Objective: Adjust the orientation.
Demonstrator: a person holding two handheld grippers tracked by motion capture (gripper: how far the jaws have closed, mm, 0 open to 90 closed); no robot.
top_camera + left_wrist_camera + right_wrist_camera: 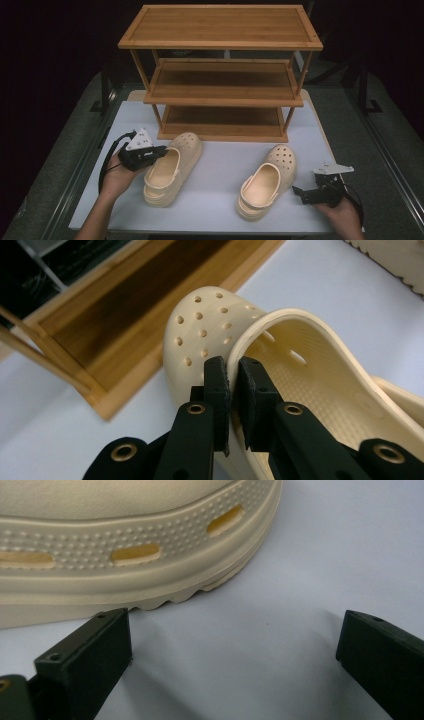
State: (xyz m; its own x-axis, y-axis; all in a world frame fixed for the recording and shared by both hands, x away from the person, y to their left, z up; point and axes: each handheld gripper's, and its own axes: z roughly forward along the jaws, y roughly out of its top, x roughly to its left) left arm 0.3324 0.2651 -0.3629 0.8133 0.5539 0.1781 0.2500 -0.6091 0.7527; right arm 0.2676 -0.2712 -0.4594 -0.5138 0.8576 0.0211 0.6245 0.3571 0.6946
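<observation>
Two cream clogs lie on the white table in front of a wooden rack. My left gripper [161, 151] is shut on the left side wall of the left clog [175, 167]; in the left gripper view its pads pinch the thin rim of that clog [210, 330], one pad inside and one outside. The right clog [267, 182] lies to the right, toe pointing away. My right gripper [298, 194] stands open just right of its heel, nothing between its fingers; the right gripper view has the clog's ridged sole [135, 555] close ahead.
A three-tier wooden shoe rack [222, 75] stands at the back of the table, its shelves bare. The white table top [220, 165] runs between and in front of the clogs. Dark floor and metal rails flank the table.
</observation>
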